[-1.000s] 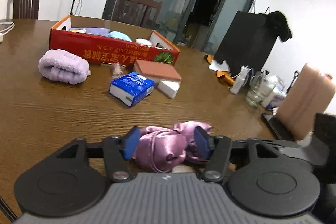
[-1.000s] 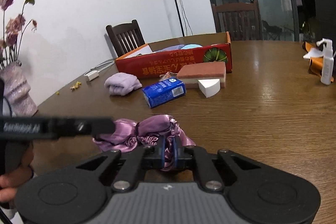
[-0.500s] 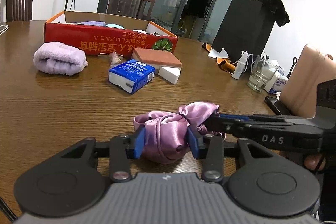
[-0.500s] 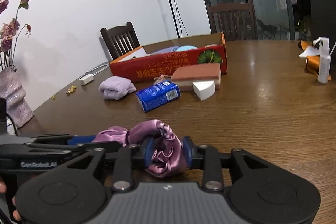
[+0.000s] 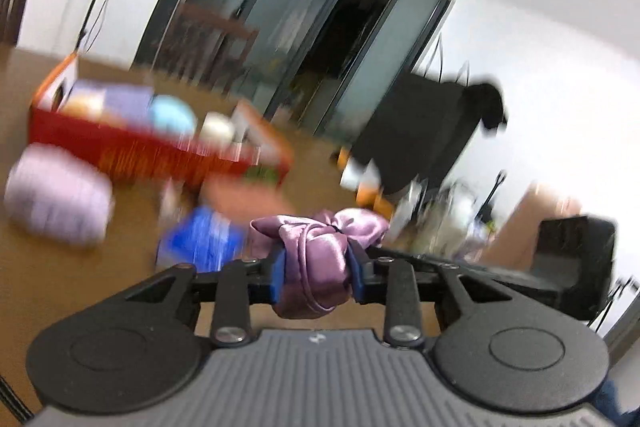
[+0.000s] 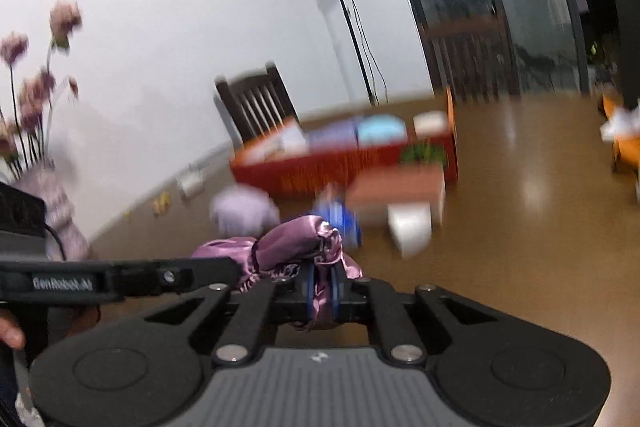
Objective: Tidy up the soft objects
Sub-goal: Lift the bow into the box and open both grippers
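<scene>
Lettering "GenRobot.AI" marks left tongs (image 6: pixel 236 269), closing on satin scrunchie (image 5: pixel 316 267); right tongs (image 6: pixel 322 293) clench it.

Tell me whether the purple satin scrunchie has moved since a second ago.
Yes. The purple satin scrunchie, pinched by both grippers, has come up off the table: it now overlaps the blue tissue pack instead of lying below it.

Bare table (image 6: pixel 520 227) rightward, blue pack (image 5: pixel 200 245), sponges (image 6: pixel 396 193) before box (image 6: pixel 344 163)

Shiny mauve satin cloth (image 5: pixel 316 267) — red box (image 5: pixel 160 151).
</scene>
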Motion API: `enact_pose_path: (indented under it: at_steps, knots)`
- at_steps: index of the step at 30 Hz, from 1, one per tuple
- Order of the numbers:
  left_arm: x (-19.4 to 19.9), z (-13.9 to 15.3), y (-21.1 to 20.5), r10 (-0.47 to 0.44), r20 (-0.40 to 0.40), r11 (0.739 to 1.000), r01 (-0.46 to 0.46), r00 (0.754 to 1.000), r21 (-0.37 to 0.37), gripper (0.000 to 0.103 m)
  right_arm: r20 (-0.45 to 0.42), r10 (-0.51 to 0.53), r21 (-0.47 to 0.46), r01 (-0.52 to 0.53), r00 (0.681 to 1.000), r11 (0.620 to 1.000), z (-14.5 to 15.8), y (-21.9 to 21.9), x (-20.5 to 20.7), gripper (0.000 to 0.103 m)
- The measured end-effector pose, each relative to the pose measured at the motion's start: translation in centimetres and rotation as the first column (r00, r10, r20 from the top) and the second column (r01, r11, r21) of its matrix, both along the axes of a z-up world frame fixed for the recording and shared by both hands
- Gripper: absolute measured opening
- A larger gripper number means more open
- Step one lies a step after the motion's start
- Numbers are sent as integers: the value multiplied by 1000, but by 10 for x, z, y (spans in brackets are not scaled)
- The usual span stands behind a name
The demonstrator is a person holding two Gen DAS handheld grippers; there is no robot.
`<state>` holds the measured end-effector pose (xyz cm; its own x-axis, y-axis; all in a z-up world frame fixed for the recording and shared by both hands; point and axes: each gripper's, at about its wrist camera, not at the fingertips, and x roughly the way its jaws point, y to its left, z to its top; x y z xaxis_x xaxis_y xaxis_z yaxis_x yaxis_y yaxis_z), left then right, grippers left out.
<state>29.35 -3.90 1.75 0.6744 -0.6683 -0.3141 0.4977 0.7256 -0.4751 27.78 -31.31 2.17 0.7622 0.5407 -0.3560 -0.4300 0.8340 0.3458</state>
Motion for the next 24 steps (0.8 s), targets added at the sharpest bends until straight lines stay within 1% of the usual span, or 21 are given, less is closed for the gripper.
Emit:
enact_pose_path:
  at_steps: [1,3,4,6,7,8,10,11,12,13,14,16,17,18,19,20,21,22,23,24]
  knots:
    - [15,10,1,1,15,1000,-1,1000,-3,31,13,5,8,-5,1000,1000,11,-2,16,8]
    - [53,28,3,16,40,1000,-16,999,13,31,54,16,-8,-15,998,1000,33,-1,50,8]
    - [72,34,6,20,34,1000,-21,999,19,31,57,23,-14,-22,998,1000,43,1,73,8]
    - [117,42,10,35,-13,999,-35,999,40,32,31,31,-15,-31,999,999,53,8,120,8]
    - [140,42,12,43,-40,997,-40,998,70,32,0,33,-22,-33,999,999,54,14,148,8]
    - [166,41,14,81,-75,993,-74,994,97,32,-36,29,-31,-30,999,999,54,21,175,8]
    - [206,34,20,95,-103,984,-78,990,160,32,-133,41,-50,-48,990,998,47,39,230,9]
    - [229,28,24,115,-139,979,-88,984,186,32,-170,26,-74,-40,985,996,42,50,254,9]
    - [249,21,29,129,-192,974,-88,973,208,33,-194,20,-121,-45,981,992,37,64,278,9]
    - [265,13,33,138,-231,969,-83,963,235,33,-229,15,-148,-50,973,988,30,74,294,9]
    - [278,6,35,168,-252,957,-96,953,274,37,-269,5,-159,-50,963,986,23,82,310,10]
    - [291,-4,39,247,-254,928,-152,935,340,50,-350,6,-170,-70,937,983,7,98,334,13]
    - [291,-8,41,271,-250,920,-174,930,350,54,-375,5,-169,-73,927,983,1,104,340,16]
    - [290,-11,42,265,-243,921,-170,933,349,52,-394,3,-169,-76,919,983,-3,109,343,24]
    - [289,-12,44,261,-234,921,-169,937,351,54,-404,7,-180,-87,915,980,-6,114,342,27]
    - [285,-12,47,263,-221,920,-176,939,350,60,-398,-1,-203,-87,918,975,-8,118,341,27]
    - [283,-11,49,265,-215,923,-182,940,339,64,-383,-6,-225,-87,924,971,-9,119,339,31]
    - [280,-9,51,261,-215,928,-184,941,323,65,-376,-12,-242,-86,926,966,-8,119,338,35]
    - [278,-6,52,262,-215,930,-186,941,318,66,-372,-22,-253,-79,928,964,-6,119,337,41]
    - [273,1,53,268,-206,927,-194,941,320,66,-365,-26,-258,-74,931,963,-3,117,334,45]
